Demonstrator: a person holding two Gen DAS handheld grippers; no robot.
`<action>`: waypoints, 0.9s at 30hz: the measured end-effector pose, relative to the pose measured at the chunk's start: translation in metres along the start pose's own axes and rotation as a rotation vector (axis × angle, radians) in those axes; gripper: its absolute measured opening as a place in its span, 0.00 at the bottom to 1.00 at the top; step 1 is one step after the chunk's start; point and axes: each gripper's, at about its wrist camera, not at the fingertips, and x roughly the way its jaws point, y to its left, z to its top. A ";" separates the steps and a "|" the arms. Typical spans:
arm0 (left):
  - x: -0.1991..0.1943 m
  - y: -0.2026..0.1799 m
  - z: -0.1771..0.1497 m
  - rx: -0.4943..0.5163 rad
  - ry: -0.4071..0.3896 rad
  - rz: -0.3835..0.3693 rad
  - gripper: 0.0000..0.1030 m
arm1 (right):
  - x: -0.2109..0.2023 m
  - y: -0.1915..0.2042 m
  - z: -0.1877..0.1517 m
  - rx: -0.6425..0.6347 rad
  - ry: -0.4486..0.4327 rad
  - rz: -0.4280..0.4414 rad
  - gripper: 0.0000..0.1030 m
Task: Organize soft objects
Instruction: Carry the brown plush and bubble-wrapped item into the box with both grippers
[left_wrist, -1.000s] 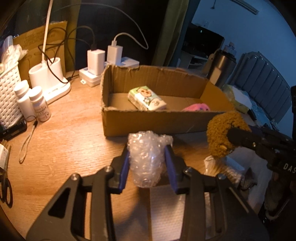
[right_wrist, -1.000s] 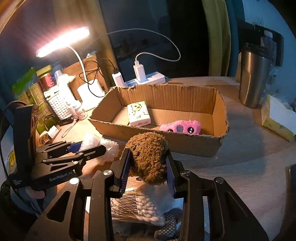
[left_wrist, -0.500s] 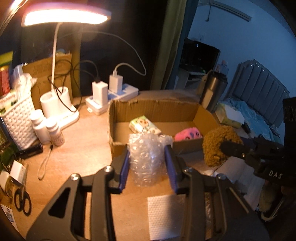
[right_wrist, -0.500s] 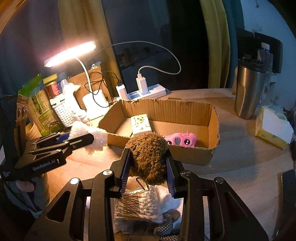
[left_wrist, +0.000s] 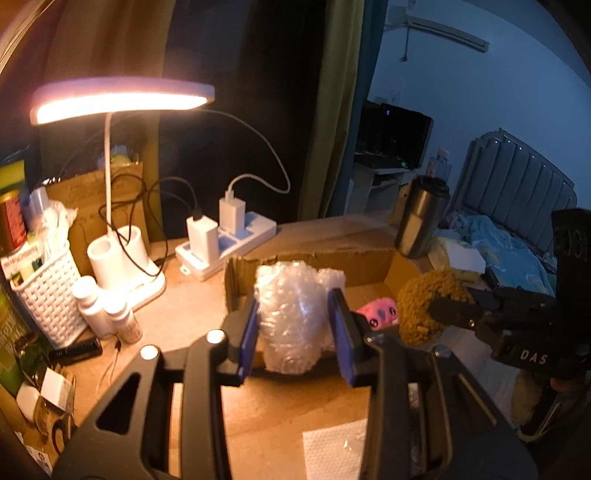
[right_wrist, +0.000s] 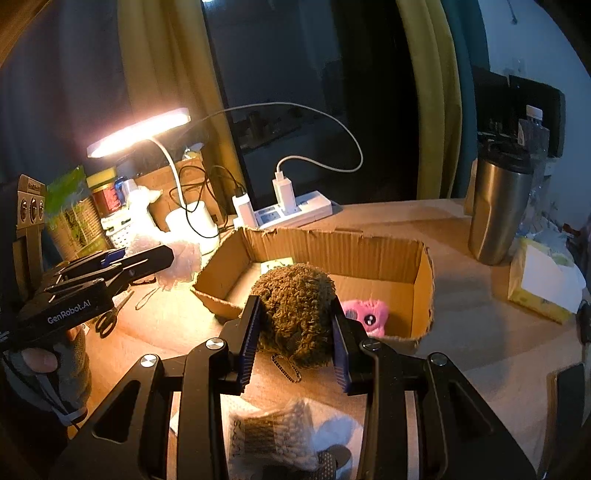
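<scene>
My left gripper (left_wrist: 295, 332) is shut on a wad of clear bubble wrap (left_wrist: 295, 317) and holds it in the air in front of the open cardboard box (left_wrist: 317, 258). My right gripper (right_wrist: 295, 325) is shut on a brown fuzzy plush (right_wrist: 295, 306), also lifted, just before the box (right_wrist: 369, 247). The plush also shows in the left wrist view (left_wrist: 424, 306). The bubble wrap shows in the right wrist view (right_wrist: 181, 262). A pink plush (right_wrist: 365, 314) lies inside the box at the right, and a patterned tissue pack (right_wrist: 275, 265) is mostly hidden behind the brown plush.
A lit desk lamp (left_wrist: 122, 99), white basket (left_wrist: 48, 295), two white bottles (left_wrist: 107, 314) and a power strip with chargers (left_wrist: 229, 240) stand at the left. A steel tumbler (right_wrist: 498, 210) and tissue box (right_wrist: 543, 280) are right. A cotton swab pack (right_wrist: 273, 439) lies below my right gripper.
Both grippers have risen with their loads. The desk and box now sit lower and farther in both views, and the lamp head has come into the left view.
</scene>
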 end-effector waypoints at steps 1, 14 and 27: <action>0.000 0.000 0.001 0.000 -0.005 0.000 0.36 | 0.001 0.000 0.001 -0.001 -0.002 0.002 0.36; 0.036 0.008 -0.001 0.000 0.013 0.020 0.36 | 0.029 -0.011 0.016 0.016 -0.001 0.012 0.36; 0.089 0.020 -0.023 -0.012 0.144 0.041 0.37 | 0.068 -0.013 0.012 0.031 0.056 0.047 0.36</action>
